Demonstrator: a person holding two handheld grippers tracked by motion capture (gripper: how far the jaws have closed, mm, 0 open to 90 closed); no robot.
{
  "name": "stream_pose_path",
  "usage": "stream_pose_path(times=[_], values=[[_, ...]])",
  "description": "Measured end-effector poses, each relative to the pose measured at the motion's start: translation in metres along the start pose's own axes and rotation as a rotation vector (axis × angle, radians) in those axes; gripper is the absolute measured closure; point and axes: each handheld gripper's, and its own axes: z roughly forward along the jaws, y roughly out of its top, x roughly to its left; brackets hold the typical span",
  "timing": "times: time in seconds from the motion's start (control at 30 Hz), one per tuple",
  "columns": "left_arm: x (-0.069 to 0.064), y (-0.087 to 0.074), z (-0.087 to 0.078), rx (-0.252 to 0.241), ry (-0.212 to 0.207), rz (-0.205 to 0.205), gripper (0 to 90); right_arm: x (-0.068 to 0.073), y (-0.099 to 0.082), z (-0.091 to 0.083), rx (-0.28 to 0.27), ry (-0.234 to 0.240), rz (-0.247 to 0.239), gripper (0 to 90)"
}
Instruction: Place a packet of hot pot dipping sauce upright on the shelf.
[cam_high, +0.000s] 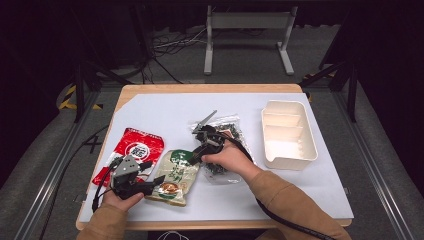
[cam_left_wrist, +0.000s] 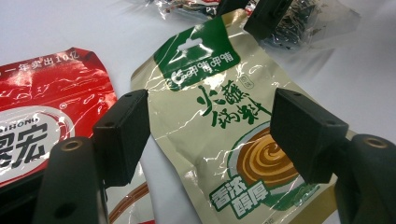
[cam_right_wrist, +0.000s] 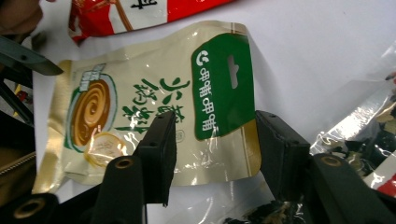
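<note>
Left side: the red pack (cam_high: 131, 152) lies flat at the bench's (cam_high: 165, 105) left edge, just beside the green pouch (cam_high: 175, 176); only a thin strip of bare bench shows between them.
Middle: the green pouch and the clear bag (cam_high: 225, 150) crowd the centre; the right gripper (cam_high: 196, 156) sits over the pouch's top edge, fingers (cam_right_wrist: 159, 154) astride it, closing in.
Near edge: the left gripper (cam_high: 152, 186) stands at the pouch's bottom edge, jaws apart.
Right side: the white tray (cam_high: 289, 156) stands well apart from the clear bag; wide bare bench lies in front of it.
Far side: bare bench behind the packs, but for scissors (cam_high: 206, 120) at the clear bag's top.
</note>
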Motion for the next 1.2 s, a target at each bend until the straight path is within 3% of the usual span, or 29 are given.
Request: stream_pose_path(times=[0.13,0.33,0.43,0.57,0.6,0.67,0.7,0.83,1.03,1.2], values=[[0.000,0.000,0.000,-0.001,0.001,0.001,29.5,0.006,0.002,-0.003,-0.001,0.021,-0.013,55.9],[0.000,0.001,0.002,0.008,-0.002,0.012,29.5,0.022,0.007,0.003,0.024,0.100,-0.084,63.6],[0.000,0.001,0.001,0.005,-0.002,0.007,29.5,0.029,0.008,0.014,0.077,0.072,-0.120,63.7],[0.000,0.000,0.000,0.001,0.002,0.009,29.5,0.027,0.006,0.025,0.126,0.047,-0.144,65.0],[0.000,0.000,0.001,-0.002,0.001,0.009,29.5,0.028,0.006,0.027,0.126,0.039,-0.111,65.7],[0.000,0.000,0.000,-0.002,0.001,0.009,29.5,0.026,0.005,0.030,0.127,0.032,-0.115,67.0],[0.000,0.000,0.000,-0.003,0.001,0.008,29.5,0.024,0.005,0.030,0.133,0.034,-0.140,69.1],[0.000,0.001,0.000,-0.001,0.001,0.005,29.5,0.024,0.005,0.031,0.131,0.000,-0.123,87.5],[0.001,0.001,-0.002,-0.017,0.015,0.003,29.5,0.023,0.004,0.029,0.141,-0.016,-0.166,89.2],[0.002,0.000,-0.003,-0.019,0.016,-0.009,29.5,0.027,0.005,0.025,0.130,-0.013,-0.146,89.3]])
